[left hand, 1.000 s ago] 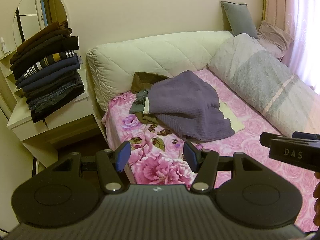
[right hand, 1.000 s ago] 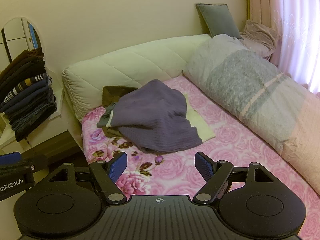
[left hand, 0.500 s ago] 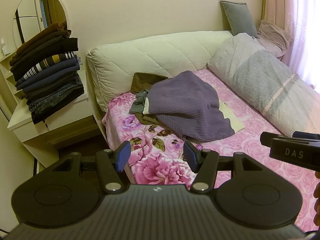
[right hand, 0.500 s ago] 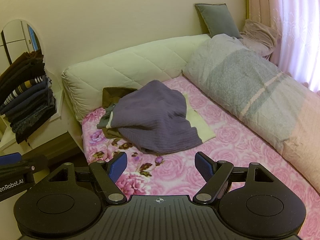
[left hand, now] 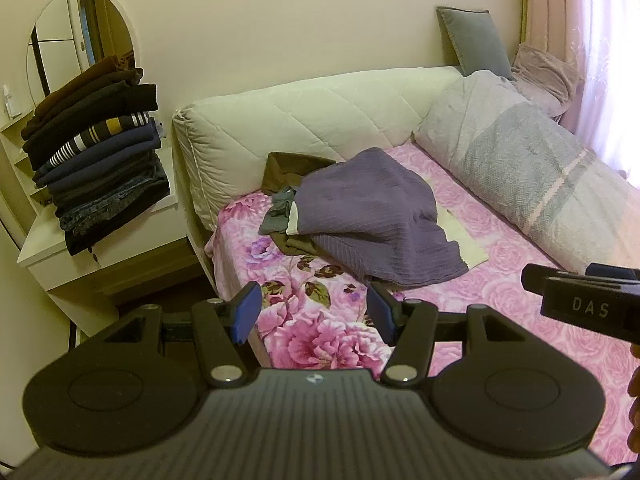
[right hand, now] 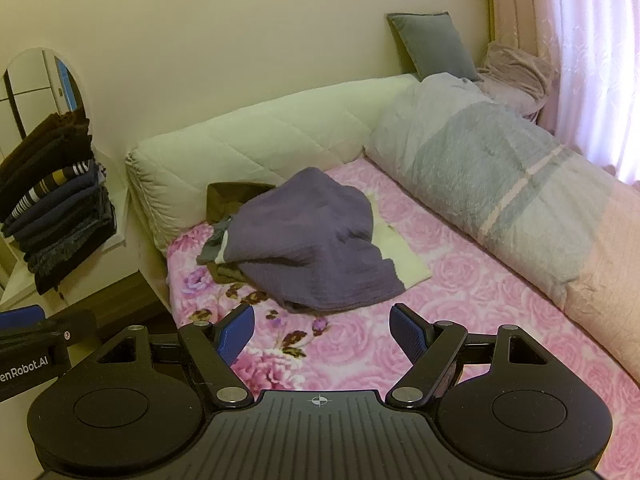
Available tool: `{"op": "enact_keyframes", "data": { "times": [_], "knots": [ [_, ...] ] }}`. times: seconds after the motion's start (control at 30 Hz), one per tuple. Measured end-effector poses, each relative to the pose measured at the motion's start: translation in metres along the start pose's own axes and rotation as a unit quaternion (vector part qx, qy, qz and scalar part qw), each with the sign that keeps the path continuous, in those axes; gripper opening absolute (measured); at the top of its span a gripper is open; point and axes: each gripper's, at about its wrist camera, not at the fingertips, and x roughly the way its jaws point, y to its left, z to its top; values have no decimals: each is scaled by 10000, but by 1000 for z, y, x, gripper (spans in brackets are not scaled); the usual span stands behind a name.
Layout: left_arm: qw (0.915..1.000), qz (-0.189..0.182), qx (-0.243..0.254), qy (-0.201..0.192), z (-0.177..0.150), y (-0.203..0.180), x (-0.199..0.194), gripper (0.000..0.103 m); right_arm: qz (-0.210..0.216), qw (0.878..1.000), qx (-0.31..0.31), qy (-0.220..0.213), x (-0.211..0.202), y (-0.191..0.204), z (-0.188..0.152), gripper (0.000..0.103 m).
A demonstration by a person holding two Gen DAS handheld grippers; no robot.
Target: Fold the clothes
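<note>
Here, a purple knitted garment (left hand: 372,216) lies crumpled on the pink floral bedspread (left hand: 320,332), heaped over an olive-brown piece (left hand: 288,168), a grey piece (left hand: 278,212) and a cream cloth (left hand: 460,236). The left gripper (left hand: 314,314) hovers level above the bed's near edge, jaws wide and empty, the heap at twelve o'clock, well apart. The right gripper (right hand: 322,332) is also spread wide, holding nothing; the garment (right hand: 308,236) sits at about twelve o'clock beyond its fingertips. At nine o'clock, a stack of folded dark clothes (left hand: 96,156) rests on a white dresser (left hand: 100,256).
</note>
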Motion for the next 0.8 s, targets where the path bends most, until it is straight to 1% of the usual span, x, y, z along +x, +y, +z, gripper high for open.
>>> {"op": "enact_keyframes", "data": {
  "times": [0.17,0.3,0.47,0.53,0.67,0.8],
  "knots": [
    [10000,-45,10,44,-2,5,0,54,1,9999,18,-102,-5,1,-1,77],
    [9999,-123,-22,119,-2,10,4,54,95,9997,99,-219,-7,1,-2,78],
    [9991,-320,-143,232,-4,22,14,54,270,9995,83,-164,-2,5,-2,78],
    [9991,-323,-139,254,-3,27,19,54,288,9995,54,-91,2,7,-4,78],
    [9990,-320,-75,289,-1,36,34,54,235,9996,77,-154,11,10,-4,78],
    [9987,-454,45,218,5,41,54,54,108,9997,158,-122,27,12,0,78]
  ]
}}
